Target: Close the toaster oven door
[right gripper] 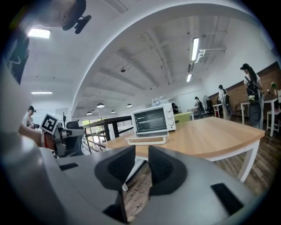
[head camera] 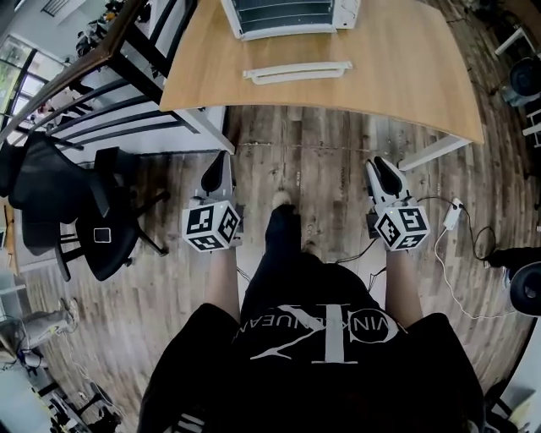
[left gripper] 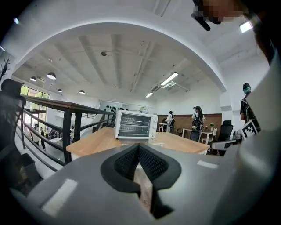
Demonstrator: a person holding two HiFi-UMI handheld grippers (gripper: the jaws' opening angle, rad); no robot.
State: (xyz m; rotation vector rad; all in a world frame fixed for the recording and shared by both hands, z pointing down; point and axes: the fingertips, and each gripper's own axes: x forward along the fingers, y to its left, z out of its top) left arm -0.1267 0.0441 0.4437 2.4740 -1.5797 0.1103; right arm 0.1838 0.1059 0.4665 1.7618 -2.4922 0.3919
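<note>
The white toaster oven (head camera: 287, 17) stands at the far edge of the wooden table (head camera: 406, 76). Its door (head camera: 296, 72) lies folded down flat toward me, handle nearest. Both grippers hang low over the floor, short of the table's near edge. My left gripper (head camera: 218, 165) is shut with its tips touching and nothing in it; in the left gripper view the toaster oven (left gripper: 135, 125) shows far beyond the gripper (left gripper: 138, 147). My right gripper (head camera: 382, 169) holds nothing and has a narrow gap between its jaws. From the right gripper (right gripper: 141, 151) the oven (right gripper: 153, 118) and its lowered door (right gripper: 147, 139) lie well ahead.
A black office chair (head camera: 93, 220) and a dark railing (head camera: 110, 68) stand to my left. A white cable and power strip (head camera: 452, 216) lie on the wood floor at right, near a table leg (head camera: 431, 152). People (left gripper: 195, 121) stand at desks far behind the table.
</note>
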